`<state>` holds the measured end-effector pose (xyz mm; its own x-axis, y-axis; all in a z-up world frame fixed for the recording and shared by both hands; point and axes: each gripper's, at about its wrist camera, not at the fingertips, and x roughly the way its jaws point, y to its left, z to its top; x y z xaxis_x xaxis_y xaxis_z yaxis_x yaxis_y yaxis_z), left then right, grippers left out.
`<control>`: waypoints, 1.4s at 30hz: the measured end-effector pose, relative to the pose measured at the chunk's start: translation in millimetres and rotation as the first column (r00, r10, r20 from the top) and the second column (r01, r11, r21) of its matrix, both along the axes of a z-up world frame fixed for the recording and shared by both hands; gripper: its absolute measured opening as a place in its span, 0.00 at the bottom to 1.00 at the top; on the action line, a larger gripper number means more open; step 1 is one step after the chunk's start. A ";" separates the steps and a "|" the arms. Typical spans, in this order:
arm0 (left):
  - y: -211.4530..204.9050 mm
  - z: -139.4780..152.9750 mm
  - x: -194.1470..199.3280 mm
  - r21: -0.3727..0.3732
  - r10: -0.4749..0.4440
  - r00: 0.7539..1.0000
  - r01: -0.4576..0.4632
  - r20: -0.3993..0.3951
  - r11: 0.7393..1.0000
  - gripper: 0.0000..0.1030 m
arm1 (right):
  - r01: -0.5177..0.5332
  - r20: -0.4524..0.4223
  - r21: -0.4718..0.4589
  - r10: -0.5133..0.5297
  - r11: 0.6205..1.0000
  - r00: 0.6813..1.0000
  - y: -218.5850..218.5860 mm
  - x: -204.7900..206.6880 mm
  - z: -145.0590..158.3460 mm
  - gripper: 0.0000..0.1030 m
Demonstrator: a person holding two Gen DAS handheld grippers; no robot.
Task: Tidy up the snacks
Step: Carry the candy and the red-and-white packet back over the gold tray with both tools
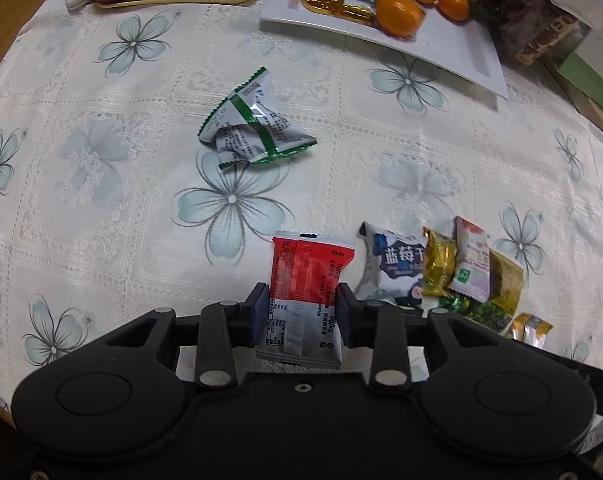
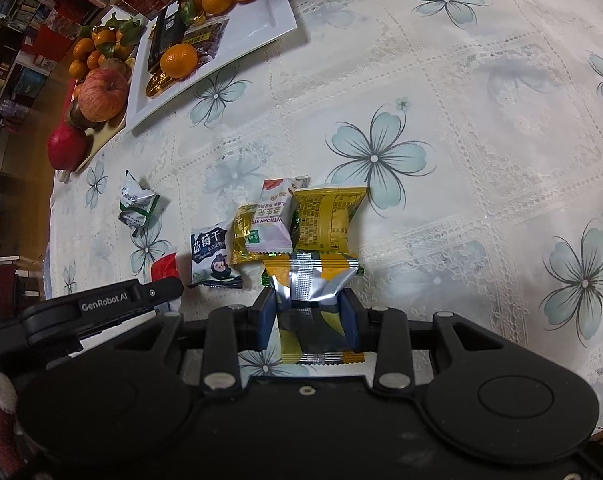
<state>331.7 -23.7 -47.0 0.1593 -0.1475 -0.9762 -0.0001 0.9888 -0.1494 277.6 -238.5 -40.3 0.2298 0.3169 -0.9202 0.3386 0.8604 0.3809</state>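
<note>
Two grippers are pointing steeply down at the tablecloth [image 1: 101, 200]. Left gripper [image 1: 304, 312] is clamping a red-and-silver packet [image 1: 307, 280] upright between its pads. Right gripper [image 2: 308, 312] is gripping a yellow-and-silver packet [image 2: 311, 280]. White tray [image 1: 453, 48] far ahead of the left gripper is holding tangerines [image 1: 399, 14] and gold coins [image 1: 321, 0]. Green-striped packet [image 1: 255, 124] is lying ahead, apart. Snack pile [image 2: 293, 220] is sitting just beyond the right gripper's fingertips.

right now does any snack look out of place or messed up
Yes: the green-and-white packet lies crumpled and alone on the tablecloth, apart from the snack pile and the white tray. Nothing looks spilled.
</note>
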 end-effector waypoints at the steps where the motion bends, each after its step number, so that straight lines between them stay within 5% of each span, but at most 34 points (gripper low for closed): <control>1: -1.6 2.0 -2.5 -0.004 -0.015 1.000 0.015 0.000 1.000 0.42 | -0.001 -0.002 -0.004 0.001 1.000 1.000 0.6 -0.7 0.1 0.36; 13: -15.2 18.5 -39.9 0.026 -0.143 0.990 0.142 0.008 0.989 0.42 | -0.033 0.007 -0.072 0.033 0.997 0.999 11.0 -12.6 8.1 0.36; 28: -14.4 56.3 -94.1 0.091 -0.245 0.955 0.233 0.166 0.968 0.42 | 0.000 0.077 -0.112 0.009 0.994 0.997 -4.4 -49.7 34.1 0.36; 36: -14.2 44.3 -138.9 0.098 -0.277 0.948 0.264 0.155 0.960 0.42 | 0.011 0.125 -0.135 0.006 0.991 0.992 -13.4 -88.2 52.2 0.36; 42: -16.2 38.2 -172.7 0.131 -0.315 0.936 0.296 0.159 0.946 0.42 | 0.058 0.135 -0.069 -0.048 0.996 0.990 -21.2 -128.2 51.8 0.36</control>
